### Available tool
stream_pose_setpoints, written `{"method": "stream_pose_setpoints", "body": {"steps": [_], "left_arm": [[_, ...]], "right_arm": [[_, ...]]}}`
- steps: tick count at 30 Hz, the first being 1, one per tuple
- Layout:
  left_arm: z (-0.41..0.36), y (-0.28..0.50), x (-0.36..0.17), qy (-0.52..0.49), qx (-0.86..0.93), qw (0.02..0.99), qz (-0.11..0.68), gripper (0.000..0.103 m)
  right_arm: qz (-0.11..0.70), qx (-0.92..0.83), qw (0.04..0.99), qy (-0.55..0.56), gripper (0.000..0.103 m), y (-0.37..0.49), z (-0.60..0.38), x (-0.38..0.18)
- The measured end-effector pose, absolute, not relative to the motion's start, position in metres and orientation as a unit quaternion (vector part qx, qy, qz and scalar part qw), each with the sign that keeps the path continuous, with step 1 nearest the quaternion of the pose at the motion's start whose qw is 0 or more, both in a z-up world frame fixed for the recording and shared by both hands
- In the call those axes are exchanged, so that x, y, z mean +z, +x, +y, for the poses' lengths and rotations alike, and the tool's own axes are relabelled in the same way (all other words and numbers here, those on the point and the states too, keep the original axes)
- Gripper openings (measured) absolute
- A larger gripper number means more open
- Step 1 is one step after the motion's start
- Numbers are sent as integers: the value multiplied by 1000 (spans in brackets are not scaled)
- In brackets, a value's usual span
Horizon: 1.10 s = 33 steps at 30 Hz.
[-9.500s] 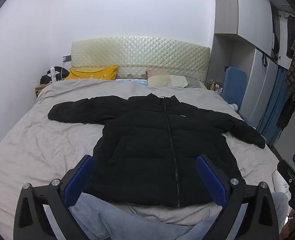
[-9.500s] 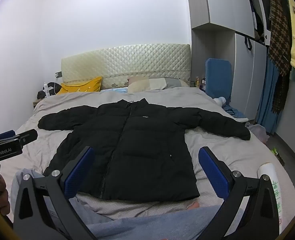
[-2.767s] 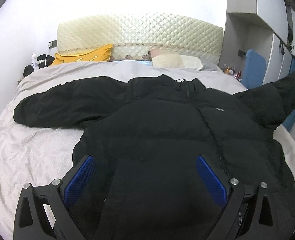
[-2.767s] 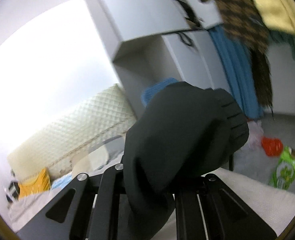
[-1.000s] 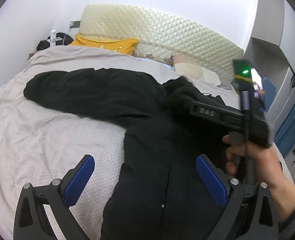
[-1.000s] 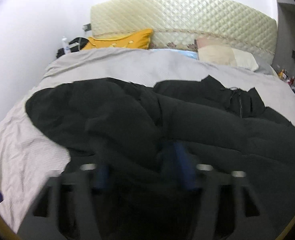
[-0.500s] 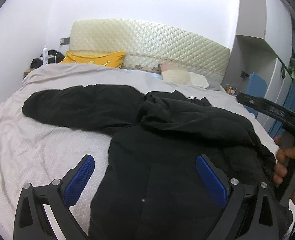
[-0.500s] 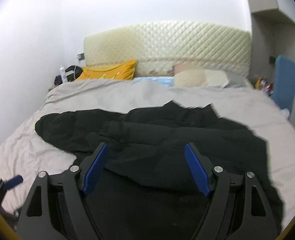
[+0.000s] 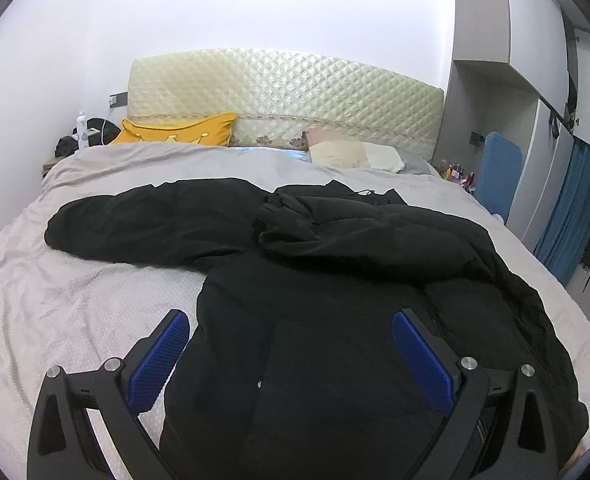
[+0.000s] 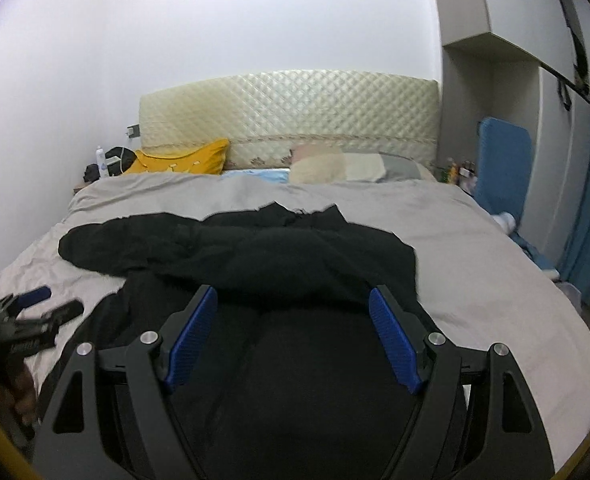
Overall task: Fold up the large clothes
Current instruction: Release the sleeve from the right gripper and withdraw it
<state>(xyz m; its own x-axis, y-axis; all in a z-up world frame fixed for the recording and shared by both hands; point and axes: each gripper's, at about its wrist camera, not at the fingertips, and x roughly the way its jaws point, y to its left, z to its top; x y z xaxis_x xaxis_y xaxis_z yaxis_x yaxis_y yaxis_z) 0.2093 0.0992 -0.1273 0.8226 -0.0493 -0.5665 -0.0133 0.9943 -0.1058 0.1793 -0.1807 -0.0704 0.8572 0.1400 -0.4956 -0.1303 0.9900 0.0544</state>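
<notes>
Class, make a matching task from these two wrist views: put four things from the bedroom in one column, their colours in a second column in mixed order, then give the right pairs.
Things:
1. jacket spread on the bed
2. pillow at the head of the bed, left side
3. headboard
4. pads of the left gripper

Colours:
A. blue
B. cream, quilted
C. black
D. yellow

Pairs: 1-C, 2-D, 3-B, 4-A
</notes>
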Motion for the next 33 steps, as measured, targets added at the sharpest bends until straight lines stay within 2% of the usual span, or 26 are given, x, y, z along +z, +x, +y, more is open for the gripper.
{"method": "stream_pose_setpoints", "body": {"steps": [12,23,28,33], "left_arm": [[83,205,-127,-37,-25,954,297,103],[87,226,-130,-47,-58,942,326,103],[117,257,-108,-74,-73,933,344,103],[180,292,-73,-99,-53,934,339,103]], "right_arm": [[258,55,964,38,79,95,-208,-84],[250,41,967,14,79,90,-199,-95],[238,30,971,17,80,84,-203,-96],[242,26,970,20,81,90,-205,-100]]}}
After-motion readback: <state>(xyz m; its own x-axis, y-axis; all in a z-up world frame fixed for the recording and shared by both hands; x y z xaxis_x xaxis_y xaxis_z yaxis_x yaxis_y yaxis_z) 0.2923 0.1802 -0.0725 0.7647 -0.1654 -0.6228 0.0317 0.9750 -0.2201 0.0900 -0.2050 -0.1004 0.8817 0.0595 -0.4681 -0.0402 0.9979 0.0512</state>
